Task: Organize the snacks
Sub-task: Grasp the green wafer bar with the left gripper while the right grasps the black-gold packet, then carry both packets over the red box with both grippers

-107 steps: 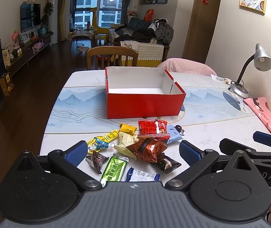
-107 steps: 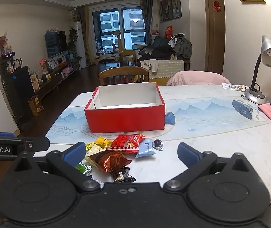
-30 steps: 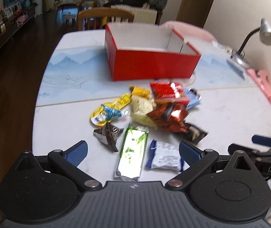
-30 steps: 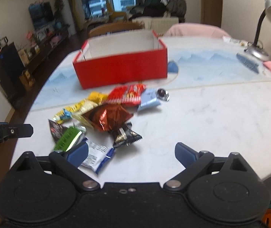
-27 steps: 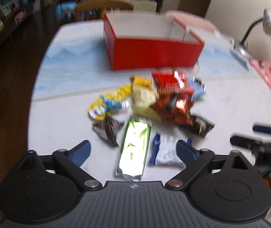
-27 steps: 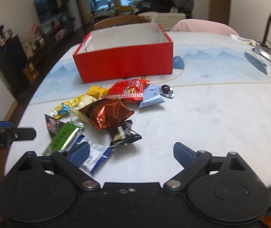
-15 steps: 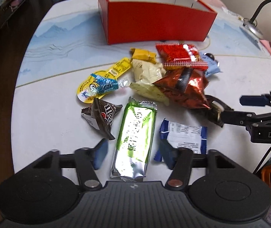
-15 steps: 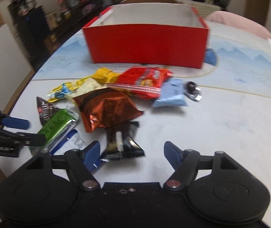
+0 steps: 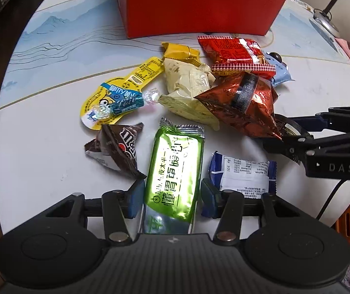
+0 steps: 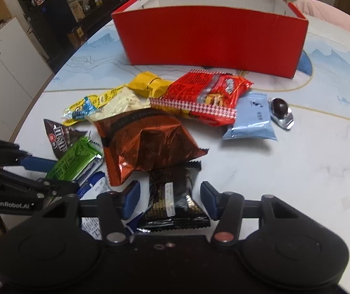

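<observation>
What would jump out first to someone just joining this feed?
A pile of bright snack packets on the table, in front of the big red box. The left gripper straddles the green bar at the pile's near edge, and the right gripper straddles the black packet beside it. The crinkly copper bag sits mid-pile, partly over the black packet.

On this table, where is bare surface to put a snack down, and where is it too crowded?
Bare tabletop lies right of the light blue packet and foil candy. More lies left of the yellow sachet, before the red box. The middle pile around the copper bag is crowded.
</observation>
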A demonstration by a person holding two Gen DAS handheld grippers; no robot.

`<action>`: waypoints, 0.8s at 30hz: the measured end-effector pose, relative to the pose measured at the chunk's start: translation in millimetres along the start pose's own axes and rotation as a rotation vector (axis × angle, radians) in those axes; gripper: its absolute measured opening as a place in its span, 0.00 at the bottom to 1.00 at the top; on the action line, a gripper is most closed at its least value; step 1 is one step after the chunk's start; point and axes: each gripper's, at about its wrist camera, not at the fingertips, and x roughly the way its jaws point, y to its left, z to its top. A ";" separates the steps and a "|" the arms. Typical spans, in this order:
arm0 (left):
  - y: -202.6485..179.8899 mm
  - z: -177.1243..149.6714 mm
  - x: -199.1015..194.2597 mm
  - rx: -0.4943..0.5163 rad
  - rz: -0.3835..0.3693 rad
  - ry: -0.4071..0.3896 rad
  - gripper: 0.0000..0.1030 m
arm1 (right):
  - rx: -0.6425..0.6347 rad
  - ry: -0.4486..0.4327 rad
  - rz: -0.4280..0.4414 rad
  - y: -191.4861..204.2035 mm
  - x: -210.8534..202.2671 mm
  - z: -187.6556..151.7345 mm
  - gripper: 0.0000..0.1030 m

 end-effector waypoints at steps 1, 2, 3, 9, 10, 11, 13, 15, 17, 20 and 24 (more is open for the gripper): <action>-1.6 0.7 0.5 0.011 0.002 -0.002 0.47 | -0.003 0.002 -0.004 1.3 -0.1 -1.3 0.48; -2.9 1.4 0.7 0.017 0.003 -0.002 0.47 | -0.004 0.002 -0.008 2.0 -0.5 -2.1 0.47; -3.4 2.0 0.7 0.019 0.003 -0.003 0.46 | -0.002 0.000 -0.009 2.1 -1.2 -3.0 0.43; -6.3 -1.8 -1.1 0.042 0.007 -0.023 0.42 | 0.003 -0.010 -0.022 3.6 -4.5 -7.8 0.38; -6.5 -2.8 -1.4 0.042 0.007 -0.027 0.42 | 0.000 -0.013 -0.029 5.7 -5.6 -9.0 0.38; -6.2 -3.6 -2.0 0.039 0.007 -0.030 0.42 | 0.002 -0.015 -0.034 6.9 -6.5 -10.1 0.37; -4.7 -5.3 -3.4 0.025 0.001 -0.034 0.41 | 0.012 -0.016 -0.035 8.1 -9.2 -11.7 0.36; -3.4 -8.4 -6.9 0.017 -0.008 -0.040 0.41 | 0.021 -0.023 -0.044 10.2 -13.8 -13.9 0.35; -2.5 -11.5 -10.4 0.010 -0.021 -0.046 0.41 | 0.034 -0.030 -0.047 12.1 -17.2 -15.8 0.35; -0.6 -16.2 -14.7 -0.004 -0.033 -0.046 0.41 | 0.060 -0.044 -0.061 13.8 -24.3 -19.6 0.35; 0.8 -22.6 -25.3 -0.011 -0.047 -0.060 0.41 | 0.090 -0.073 -0.070 17.9 -38.9 -26.8 0.35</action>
